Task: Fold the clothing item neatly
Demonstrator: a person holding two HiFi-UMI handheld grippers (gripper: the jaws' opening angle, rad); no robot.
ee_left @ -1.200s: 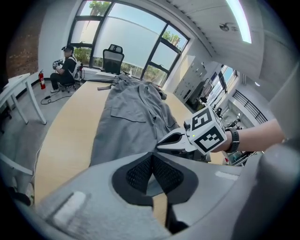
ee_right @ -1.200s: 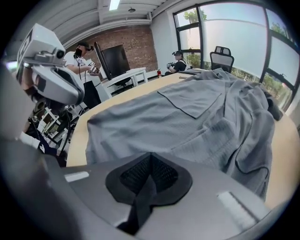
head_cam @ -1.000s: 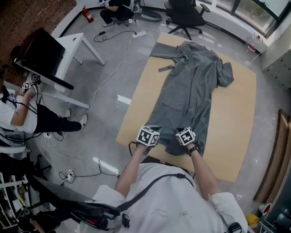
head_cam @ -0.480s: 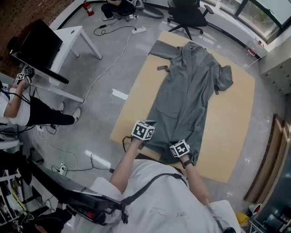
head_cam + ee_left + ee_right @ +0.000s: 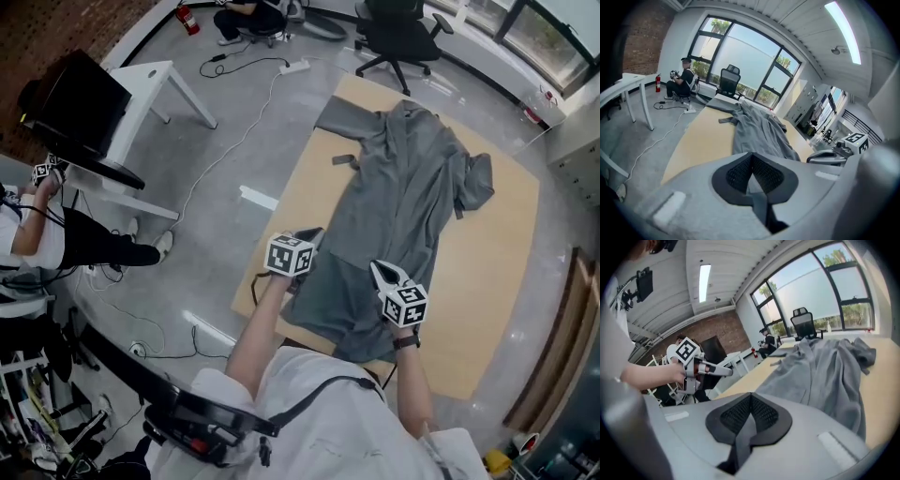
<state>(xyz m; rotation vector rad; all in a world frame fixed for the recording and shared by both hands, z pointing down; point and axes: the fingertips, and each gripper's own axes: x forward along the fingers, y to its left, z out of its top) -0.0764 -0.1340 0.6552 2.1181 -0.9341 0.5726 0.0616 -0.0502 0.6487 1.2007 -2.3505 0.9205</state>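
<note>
Both grippers, low at the hem on the board's near edge a second ago, now ride higher. The right gripper (image 5: 380,271) has climbed most and the left gripper (image 5: 308,234) has drifted out along the left border. The near hem of the grey robe (image 5: 403,187) has come up off the tan board (image 5: 478,281) with them. Each gripper's jaws are pressed together with a strip of grey cloth pinched between the black pads, the left at one hem corner and the right at the other.

The robe lies spread on the board on the floor, its lower part drawn into a slack, creased sheet between the two grippers, its upper part rumpled. One sleeve (image 5: 336,113) stretches flat toward the board's far left corner; the other sleeve (image 5: 476,178) is bunched at the right. A loose strap (image 5: 344,159) lies just left of the body.

The robe's long axis runs away from the person, hem nearest and collar end farthest, toward a black office chair (image 5: 398,33), leaning slightly rightward at the far end.
</note>
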